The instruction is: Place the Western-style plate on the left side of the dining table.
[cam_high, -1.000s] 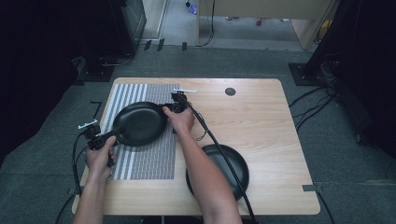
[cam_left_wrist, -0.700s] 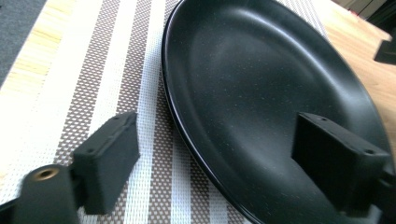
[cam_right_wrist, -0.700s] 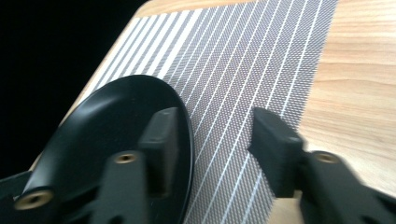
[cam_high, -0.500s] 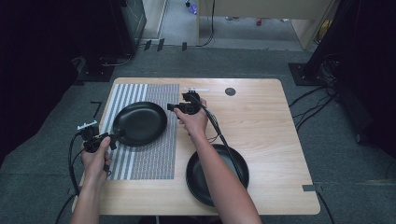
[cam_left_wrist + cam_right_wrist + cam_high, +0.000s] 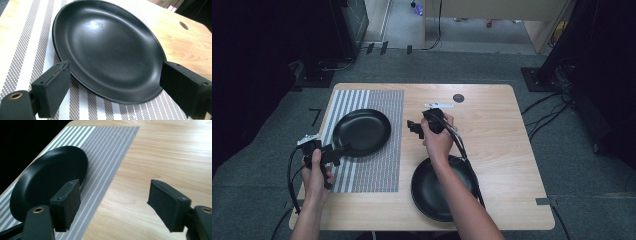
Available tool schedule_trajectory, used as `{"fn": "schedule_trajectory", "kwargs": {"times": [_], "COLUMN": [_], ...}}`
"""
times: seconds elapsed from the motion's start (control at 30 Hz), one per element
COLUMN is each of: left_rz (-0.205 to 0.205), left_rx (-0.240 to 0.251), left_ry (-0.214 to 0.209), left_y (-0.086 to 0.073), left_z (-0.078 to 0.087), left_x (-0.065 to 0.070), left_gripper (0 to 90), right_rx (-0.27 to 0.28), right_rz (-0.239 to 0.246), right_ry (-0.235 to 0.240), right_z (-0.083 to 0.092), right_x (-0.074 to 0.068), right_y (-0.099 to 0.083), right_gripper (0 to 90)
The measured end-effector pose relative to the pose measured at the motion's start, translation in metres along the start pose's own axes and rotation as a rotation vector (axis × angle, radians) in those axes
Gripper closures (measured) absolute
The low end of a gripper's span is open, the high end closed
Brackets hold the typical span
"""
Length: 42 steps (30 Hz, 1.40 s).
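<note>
Both claws have let go of the black plate (image 5: 361,131) and backed off it since a second ago, when each gripped a side of its rim; their jaws have just been opening, and nothing is between either pair now. The plate lies flat on the striped placemat (image 5: 377,165) toward the desk's (image 5: 492,115) far-left corner, and it has kept that spot.

The left claw (image 5: 343,150) stands wide just off the plate's near-left rim; in the left gripper view its two pads flank the rim without pressing on it. The right claw (image 5: 414,128) is also wide and now hangs over bare wood beside the mat's right edge, well clear of the plate. A second black plate (image 5: 432,192) sits at the desk's near edge, partly under the right forearm.

Risks, as I judge them: the left claw is the closer worry, since a careless pull-back or dip could catch the rim and slide the plate across the mat, or tip its edge up. The right forearm crosses low over the second plate, so a dropped elbow or the trailing cable (image 5: 462,150) could nudge it toward the near edge.
</note>
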<state>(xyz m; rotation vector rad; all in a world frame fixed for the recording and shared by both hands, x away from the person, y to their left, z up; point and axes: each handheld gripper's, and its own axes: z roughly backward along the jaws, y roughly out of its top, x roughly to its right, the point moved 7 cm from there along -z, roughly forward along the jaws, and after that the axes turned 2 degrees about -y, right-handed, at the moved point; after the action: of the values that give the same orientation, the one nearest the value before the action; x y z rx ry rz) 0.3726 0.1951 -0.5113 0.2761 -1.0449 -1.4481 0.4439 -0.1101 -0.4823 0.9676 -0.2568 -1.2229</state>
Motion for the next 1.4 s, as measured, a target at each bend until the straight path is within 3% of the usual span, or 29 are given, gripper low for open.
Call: {"fn": "schedule_trajectory", "kwargs": {"times": [0.3,0.6,0.73,0.93,1.1,1.4], "left_rz": [-0.035,-0.063,-0.073,-0.082,-0.098,-0.121], "left_rx": [-0.01,-0.029,-0.04,-0.037,-0.035,-0.067], "left_ry": [0.019,0.034,0.035,0.06,0.12,0.165], "left_y": [-0.013,-0.031,-0.042,-0.051,-0.055,-0.066], "left_z": [0.015,0.025,0.03,0.038,0.042,0.044], "left_x": [0.014,0.022,0.025,0.022,0.015,0.004], "left_gripper": [10.0,10.0,10.0,10.0,10.0,10.1], "right_rx": [0.027,0.035,0.038,0.047,0.074,0.096], "right_rz": [-0.008,0.023,0.007,-0.011,-0.027,-0.085], "right_ry": [0.016,0.0,-0.008,-0.031,-0.058,-0.124], "right_z": [0.034,0.062,0.075,0.096,0.112,0.14], "right_x": [0.018,0.036,0.047,0.066,0.08,0.115], "right_y": [-0.019,-0.046,-0.058,-0.074,-0.087,-0.116], "right_gripper": [23.5,23.8,23.8,23.8,23.9,24.2]}}
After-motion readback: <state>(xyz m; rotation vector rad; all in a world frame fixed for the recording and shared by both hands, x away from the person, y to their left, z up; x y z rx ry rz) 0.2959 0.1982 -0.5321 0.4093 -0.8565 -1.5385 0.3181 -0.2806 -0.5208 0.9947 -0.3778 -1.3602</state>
